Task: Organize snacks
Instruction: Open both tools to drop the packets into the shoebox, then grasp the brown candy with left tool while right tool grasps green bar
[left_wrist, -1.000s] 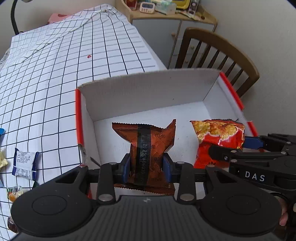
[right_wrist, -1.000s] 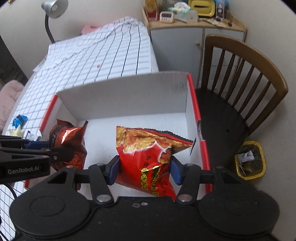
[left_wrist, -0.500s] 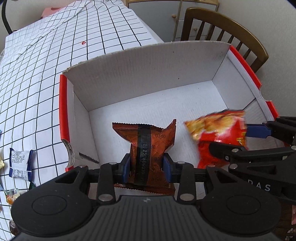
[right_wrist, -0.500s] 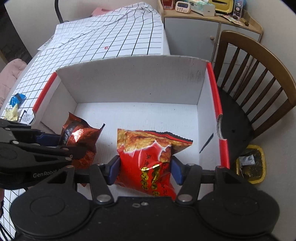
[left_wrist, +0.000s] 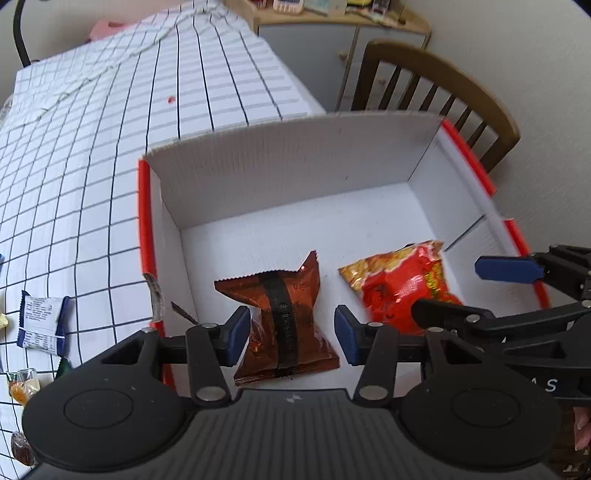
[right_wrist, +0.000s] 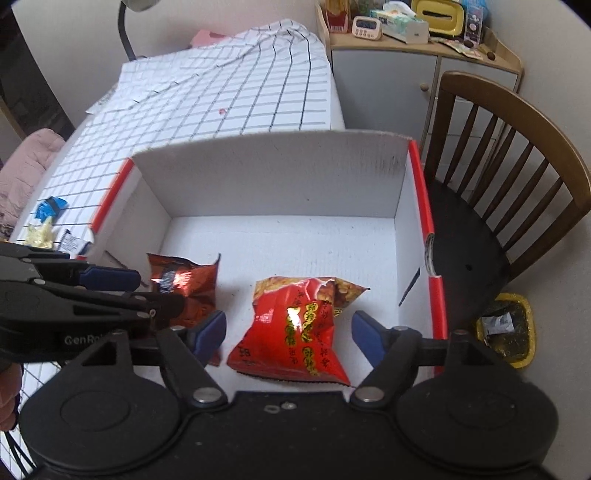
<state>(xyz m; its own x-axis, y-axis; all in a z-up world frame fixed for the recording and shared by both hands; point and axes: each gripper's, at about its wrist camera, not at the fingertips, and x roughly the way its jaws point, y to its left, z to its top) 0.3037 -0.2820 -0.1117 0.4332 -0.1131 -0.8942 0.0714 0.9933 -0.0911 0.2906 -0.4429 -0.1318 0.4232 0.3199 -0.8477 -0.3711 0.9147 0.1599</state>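
Note:
A white cardboard box (left_wrist: 295, 166) (right_wrist: 273, 177) with red edges stands on the checked tablecloth. On its floor lie a brown snack packet (left_wrist: 284, 321) (right_wrist: 188, 284) and, to its right, a red chip bag (left_wrist: 399, 288) (right_wrist: 295, 332). My left gripper (left_wrist: 291, 336) (right_wrist: 136, 291) straddles the brown packet; its jaws are opening and the blue pads stand clear of the wrapper. My right gripper (right_wrist: 288, 334) (left_wrist: 476, 291) straddles the red bag; its jaws are opening too, with a gap on both sides of the bag.
Small wrapped snacks (left_wrist: 40, 326) (right_wrist: 51, 206) lie on the tablecloth (left_wrist: 92, 166) left of the box. A wooden chair (right_wrist: 517, 177) stands close to the box's right side, with a yellow bin (right_wrist: 506, 328) on the floor beside it. A cabinet (right_wrist: 406, 74) stands behind.
Both grippers were shut on their packets over the box. Both have since opened, and the brown packet and the red bag now lie loose on the box floor.

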